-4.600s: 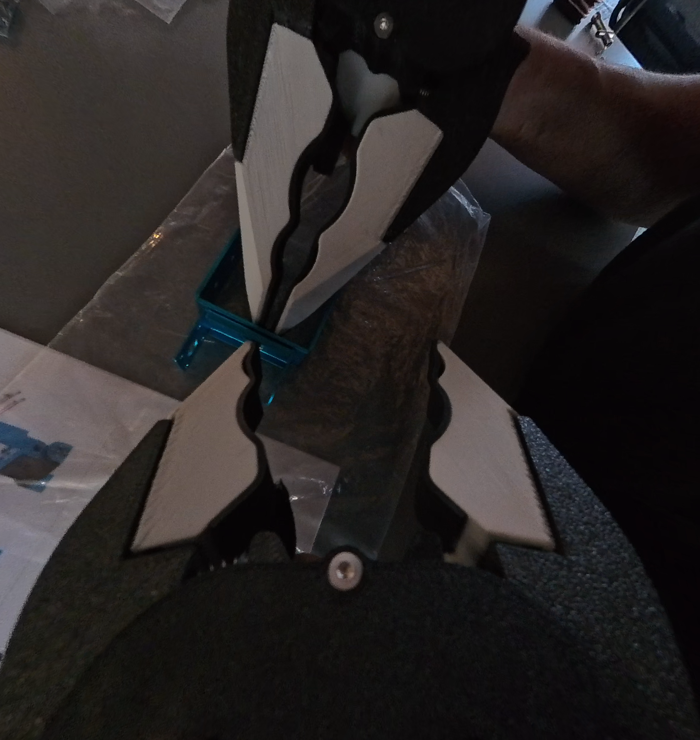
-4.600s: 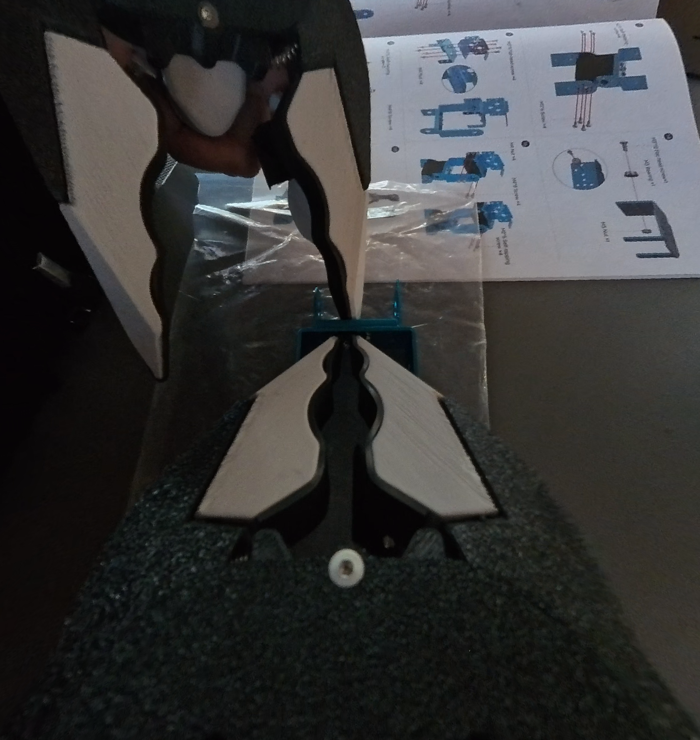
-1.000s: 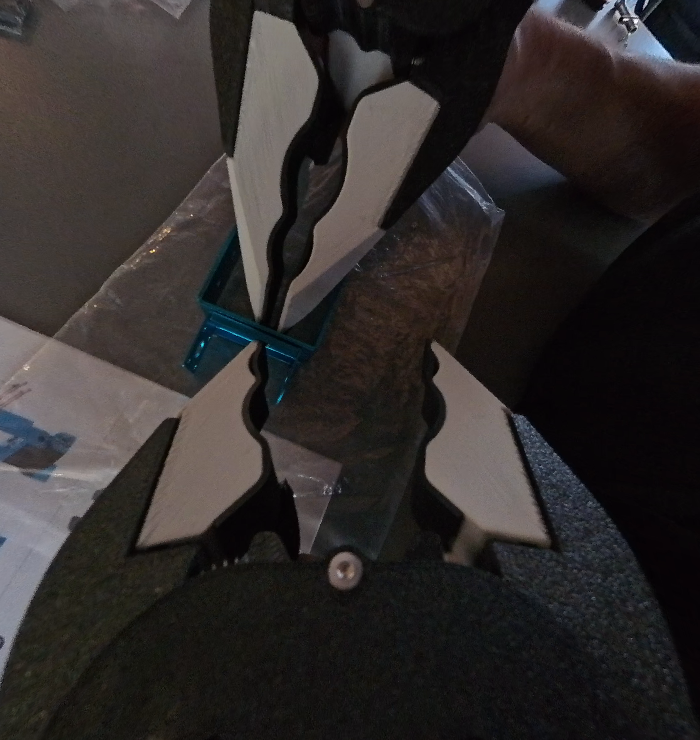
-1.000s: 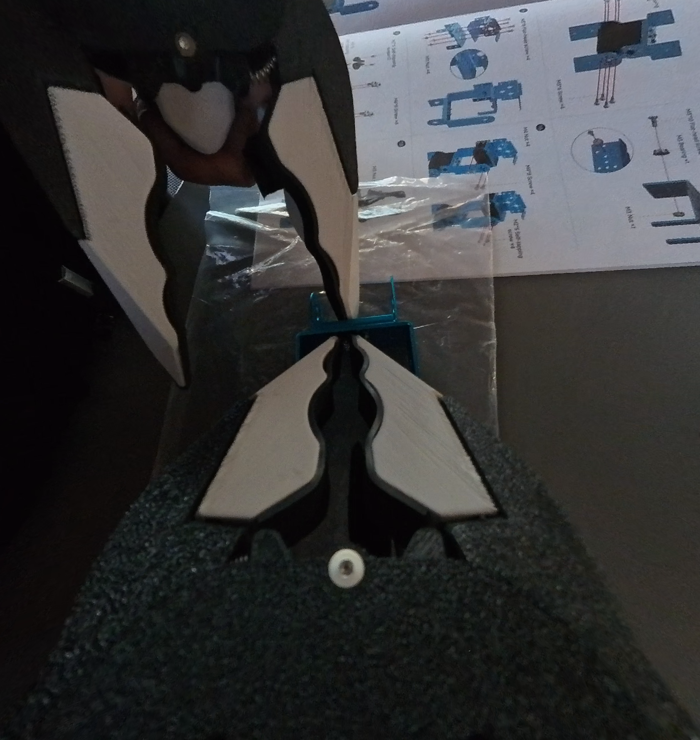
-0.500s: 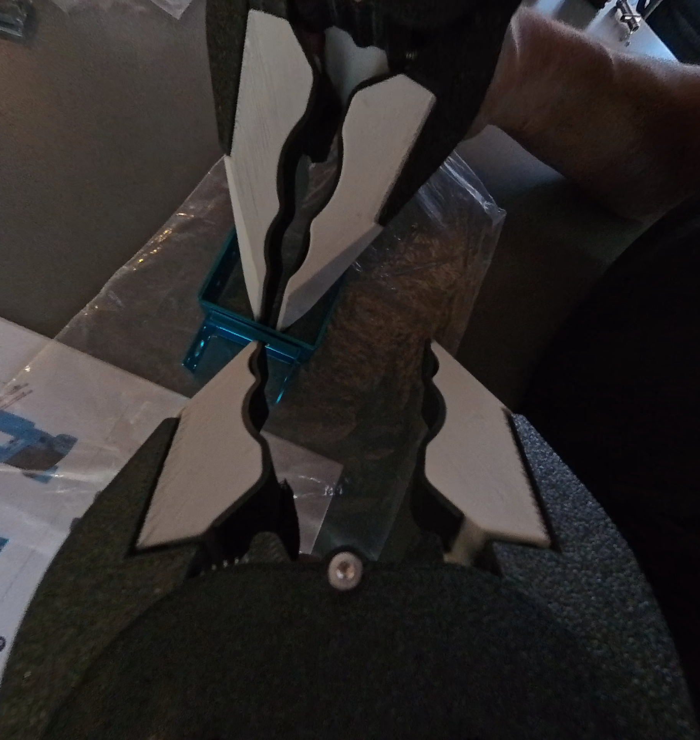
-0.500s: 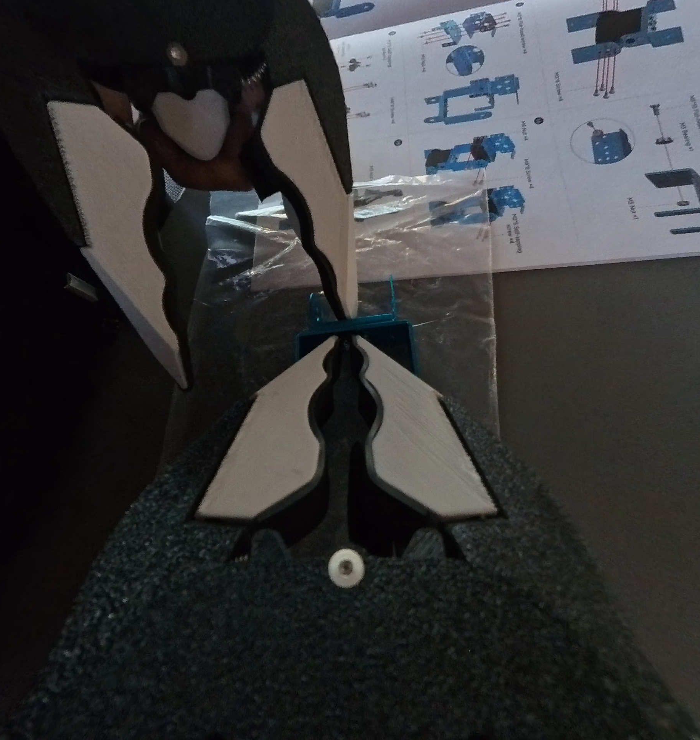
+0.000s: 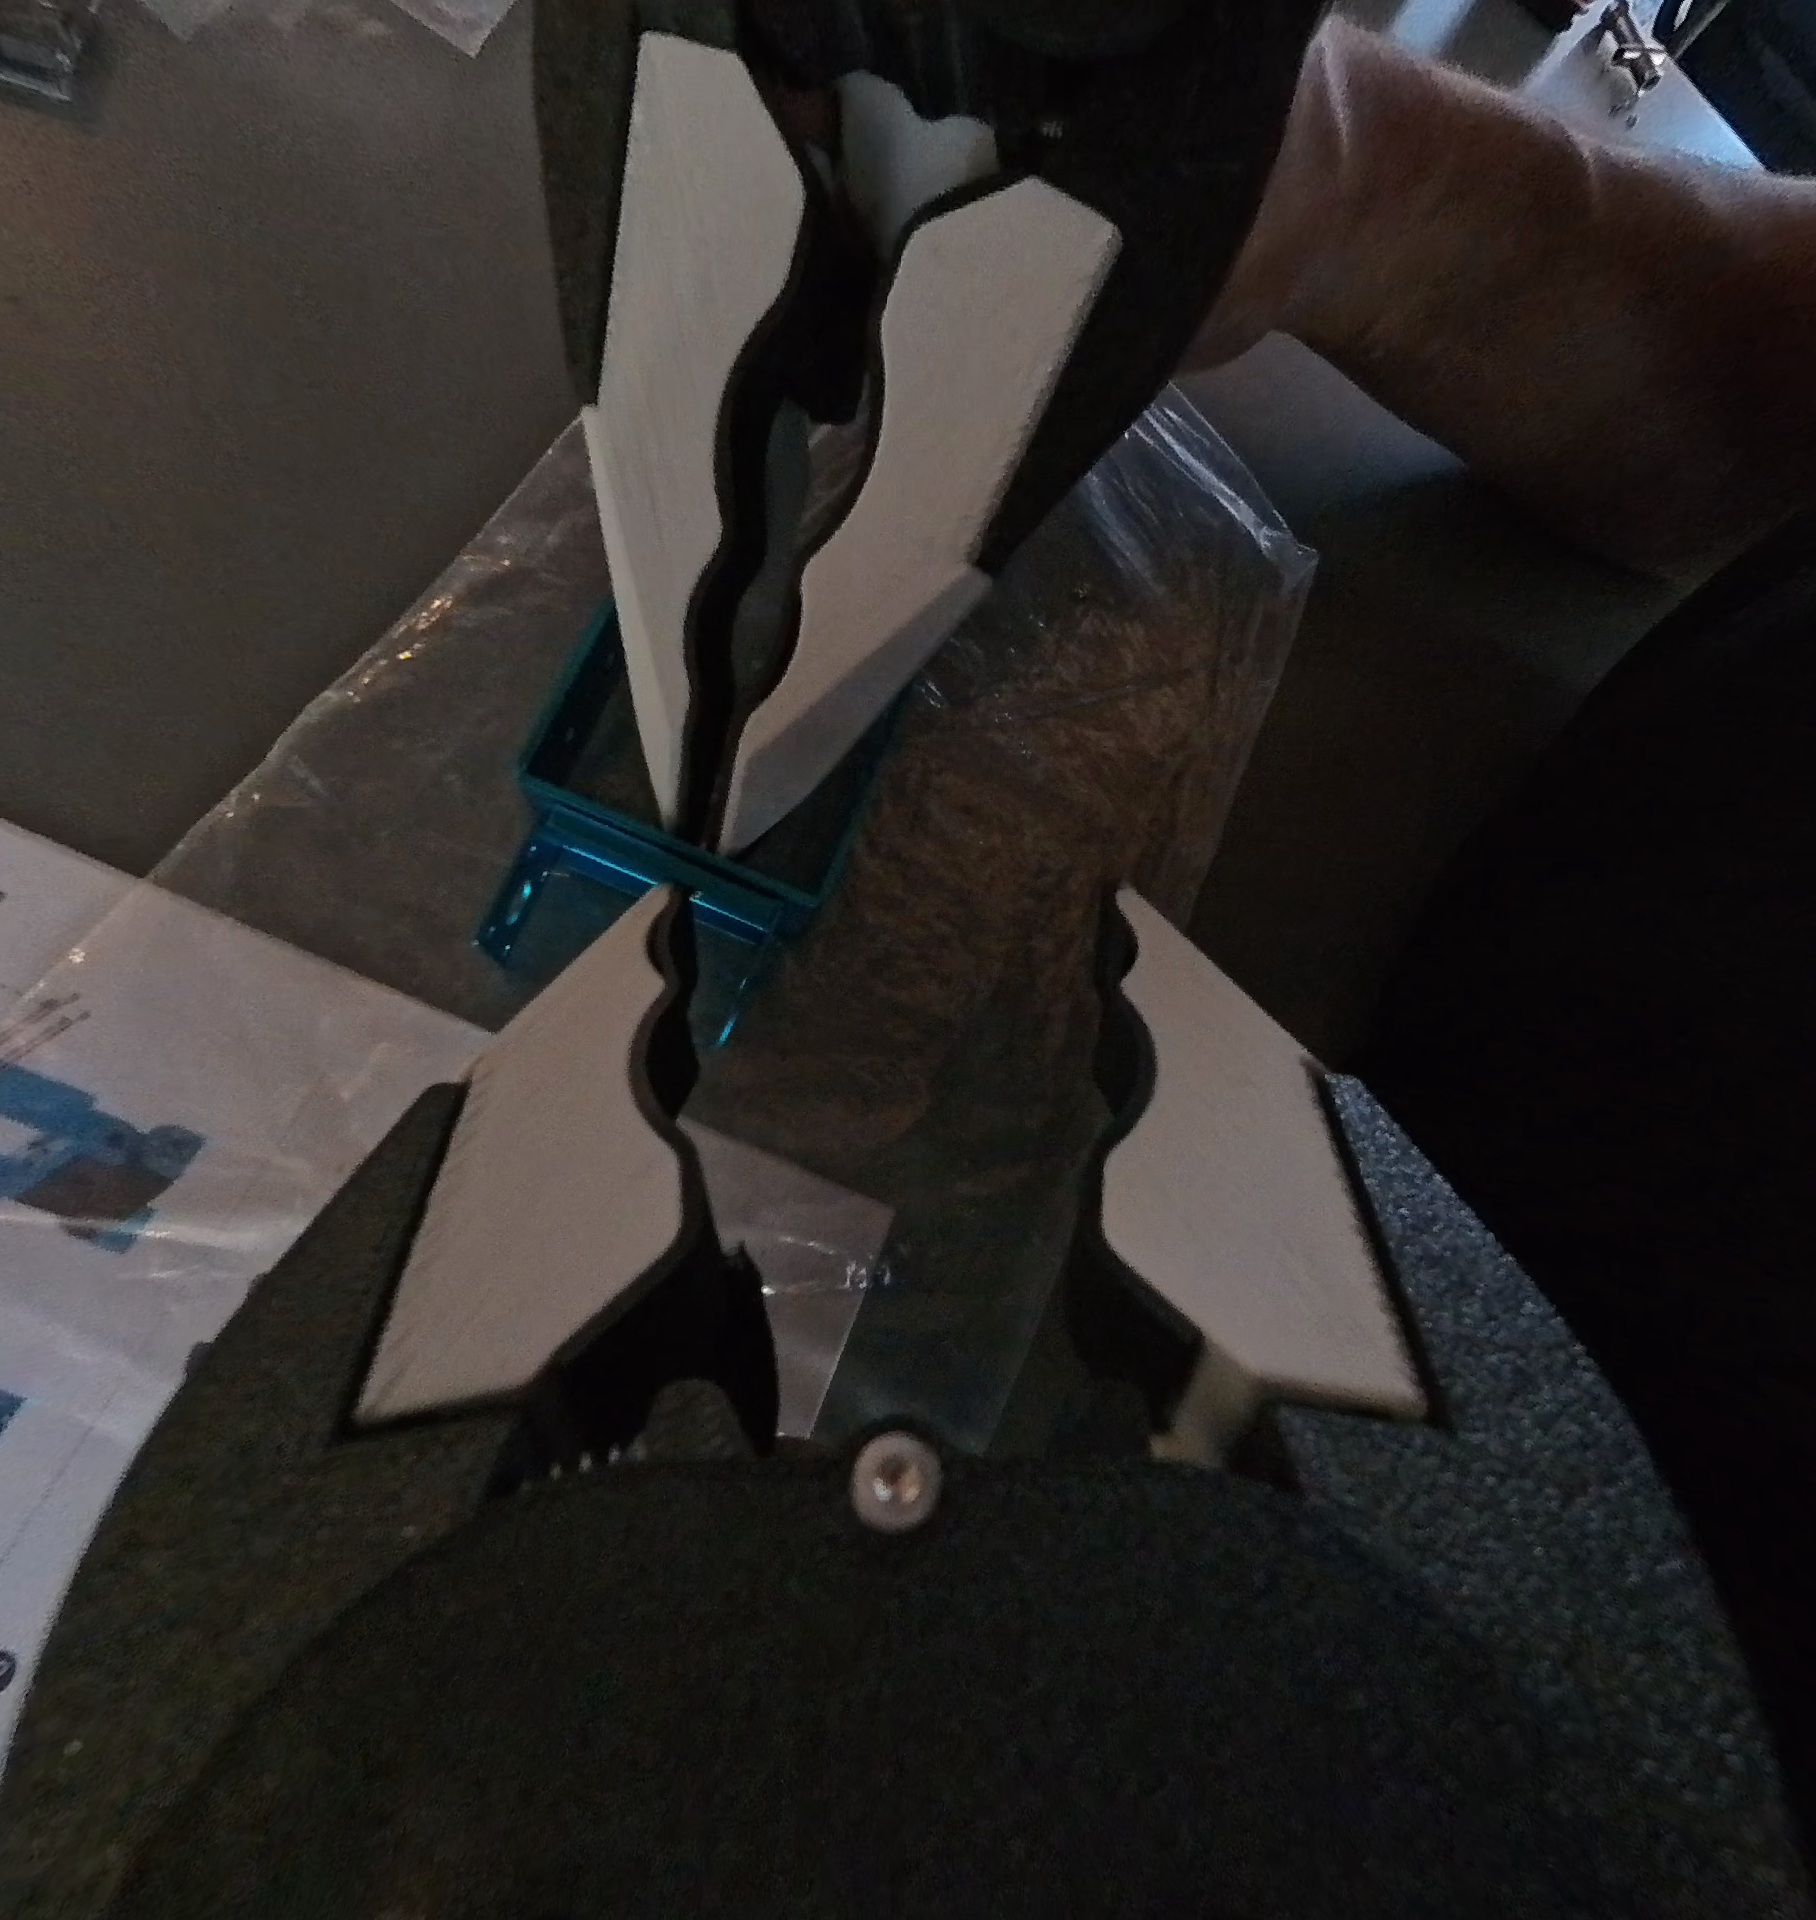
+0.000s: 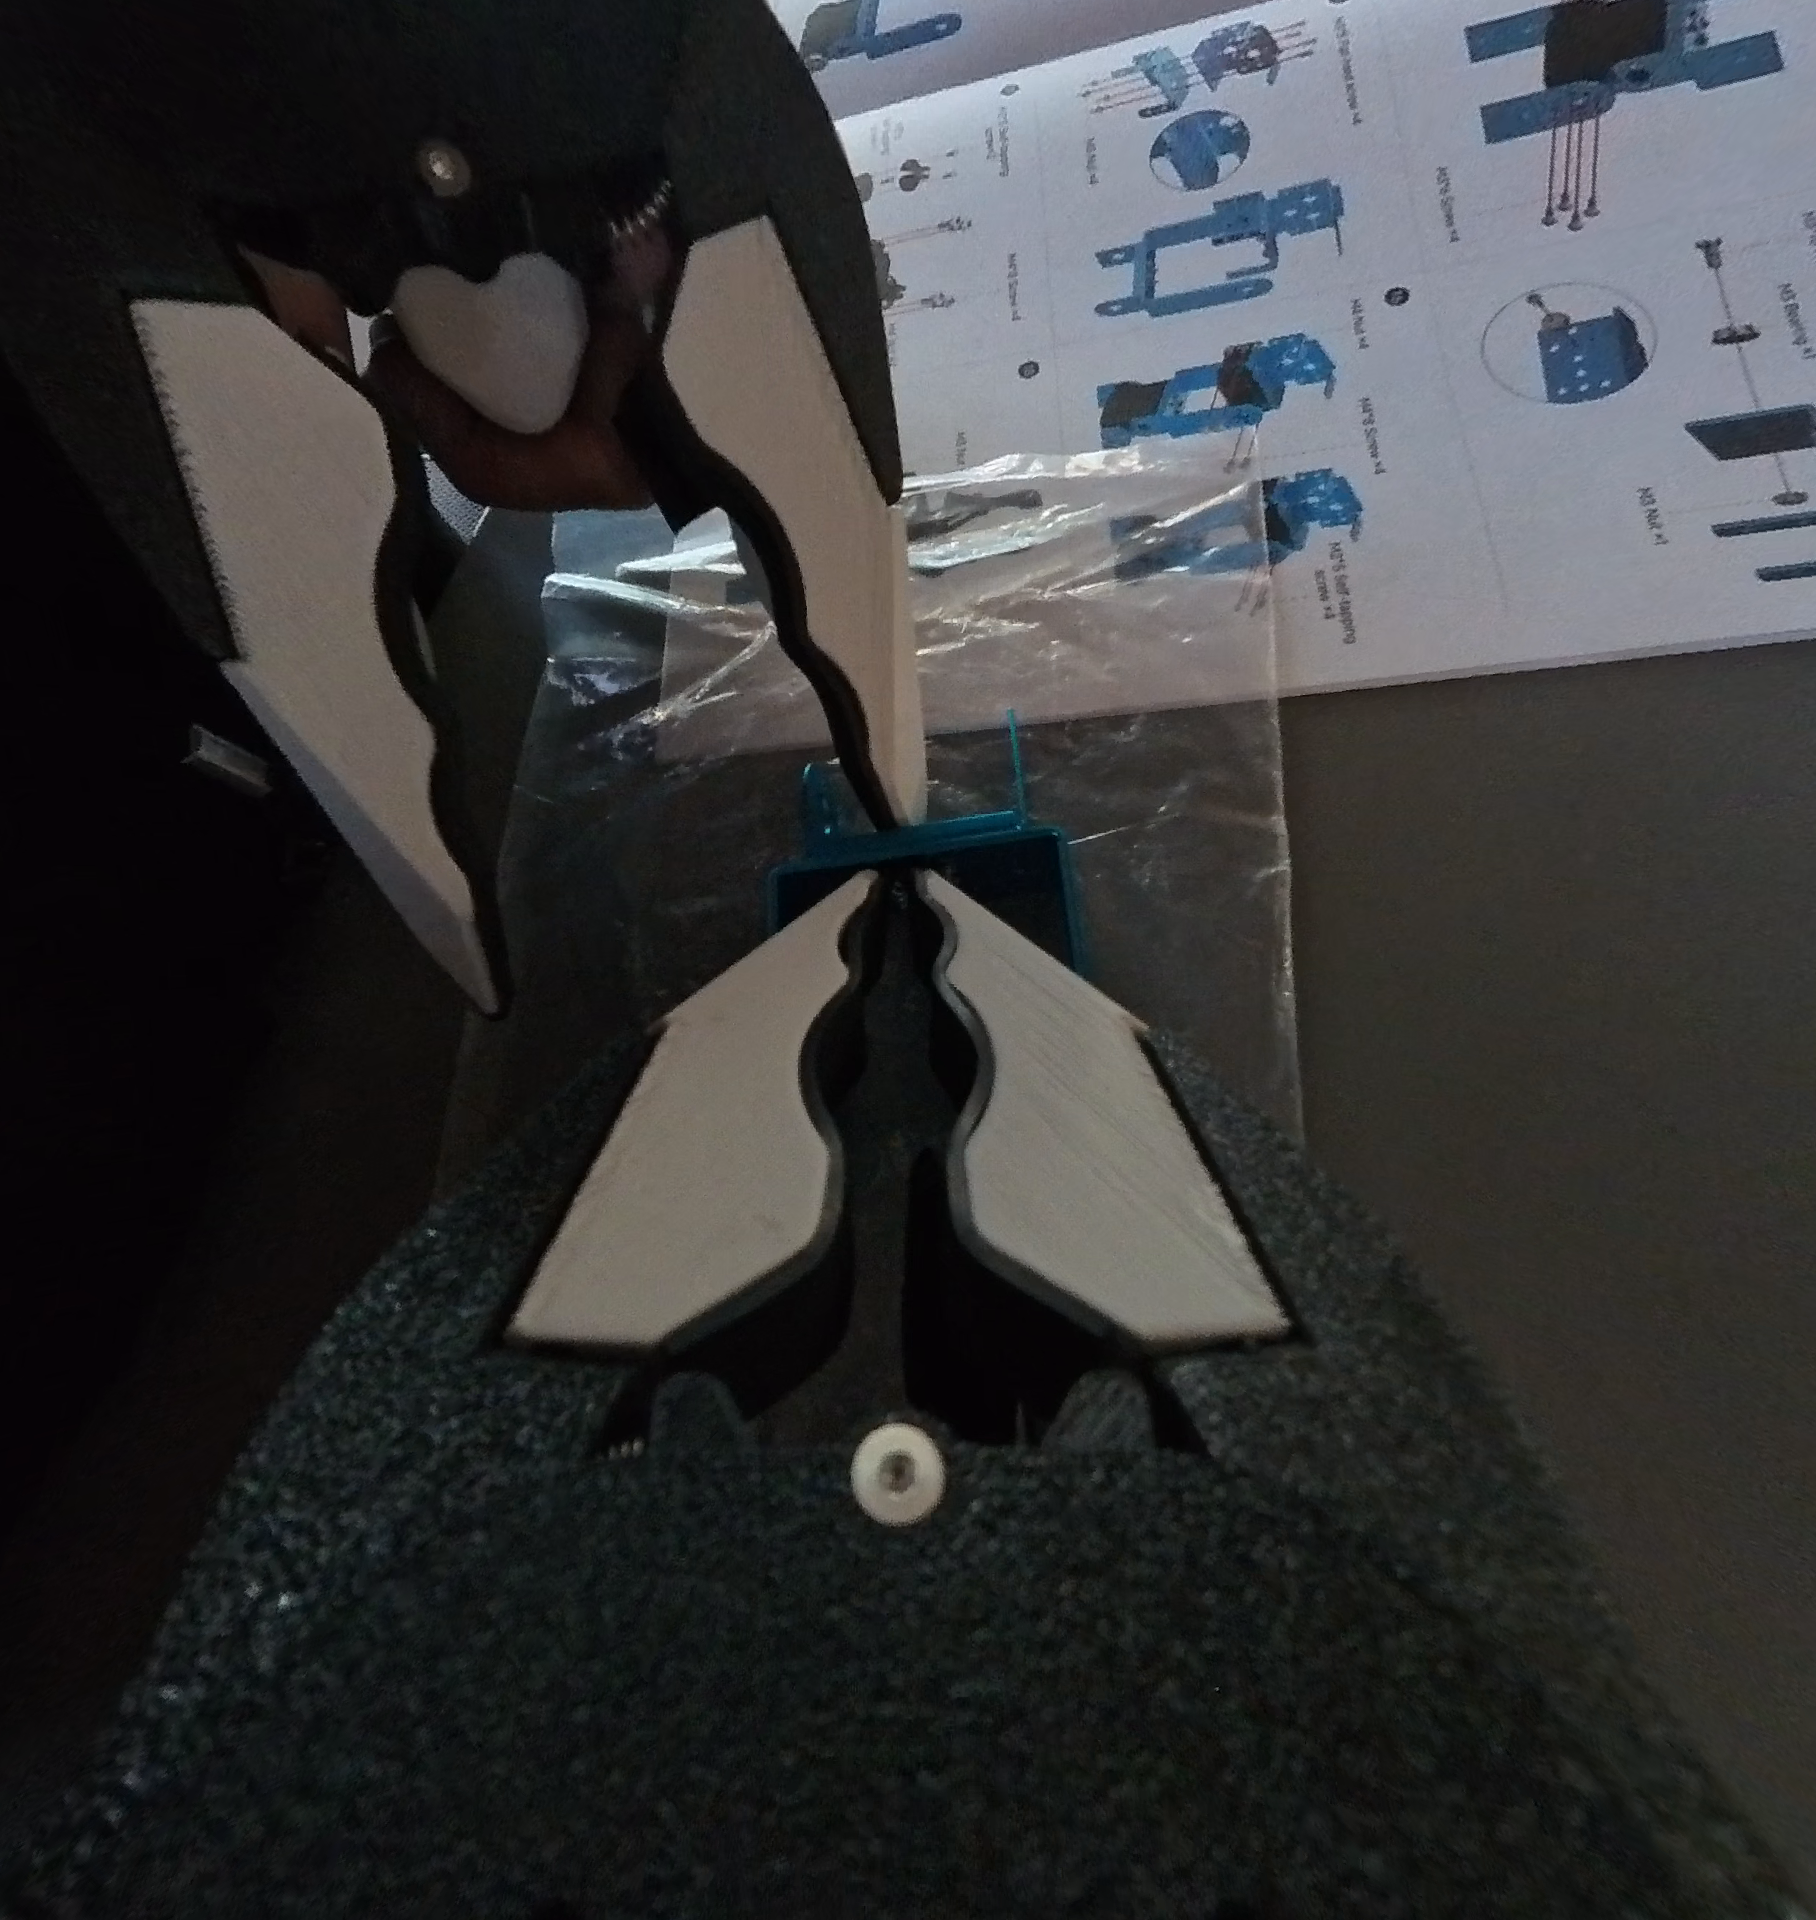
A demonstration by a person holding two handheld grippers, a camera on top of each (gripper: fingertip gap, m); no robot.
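A blue metal bracket sits on a clear plastic bag on a dark table. My right gripper is shut on the bracket's near wall. In the left wrist view it comes down from the top. My left gripper is open; its left fingertip touches the bracket's other wall and its right finger hangs free over the bag. In the right wrist view it reaches in from the upper left, with one fingertip on the bracket. Whether the bracket is inside the bag I cannot tell.
A white instruction sheet with blue diagrams lies beyond the bag, and partly under it. It also shows at the left in the left wrist view. A person's forearm holds the right gripper. Dark tabletop lies to the right.
Both grippers keep their stance on the bracket. The pair has shifted only slightly against the instruction sheet.
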